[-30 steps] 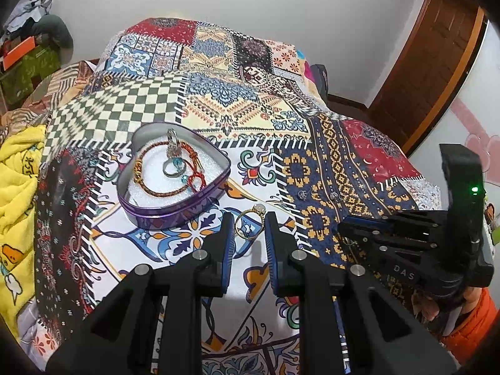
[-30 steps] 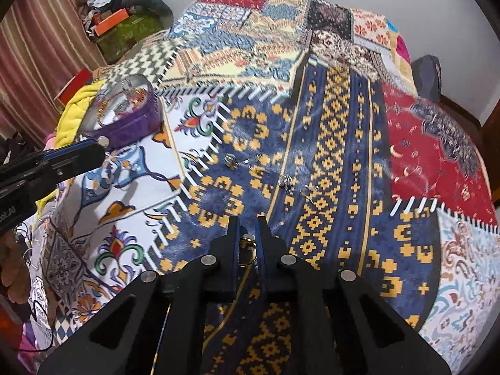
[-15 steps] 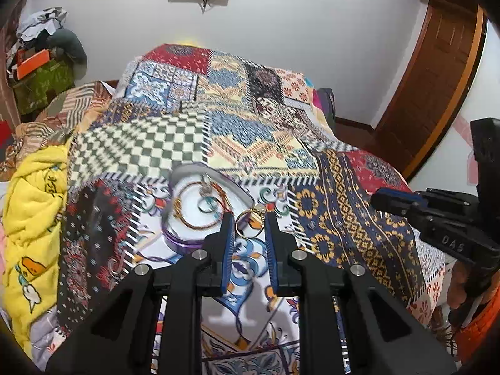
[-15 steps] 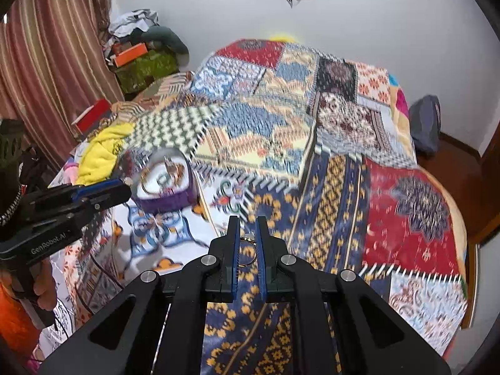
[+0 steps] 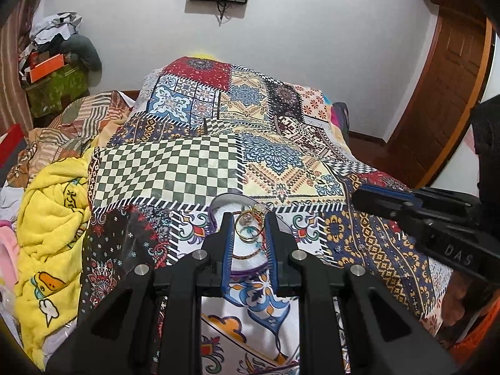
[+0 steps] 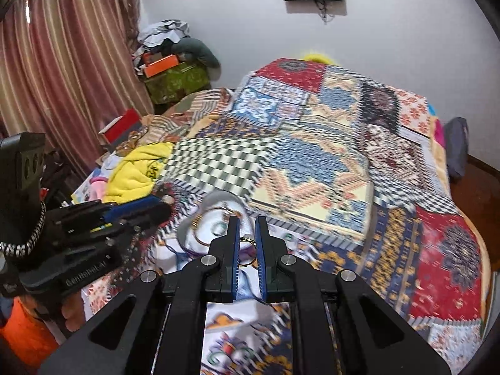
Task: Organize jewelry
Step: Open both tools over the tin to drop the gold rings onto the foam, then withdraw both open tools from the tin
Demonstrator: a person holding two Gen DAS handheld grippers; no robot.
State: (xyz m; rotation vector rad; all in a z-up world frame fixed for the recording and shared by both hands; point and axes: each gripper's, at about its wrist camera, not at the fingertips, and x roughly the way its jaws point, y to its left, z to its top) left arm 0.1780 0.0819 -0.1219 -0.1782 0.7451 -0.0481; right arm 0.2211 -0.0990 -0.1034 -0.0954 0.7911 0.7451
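Over a bed spread with a patchwork quilt [image 5: 193, 168], the left gripper [image 5: 249, 232] has its fingers clamped on a gold ring [image 5: 248, 229], held above the purple jewelry tin [image 6: 200, 218] that already holds a bracelet. The right gripper [image 6: 247, 243] pinches a second, smaller gold ring [image 6: 247, 241] just beside the same tin. To my eye each ring should be lowered close to the white lining before the fingers part, one hand at a time, so nothing bounces onto the quilt.
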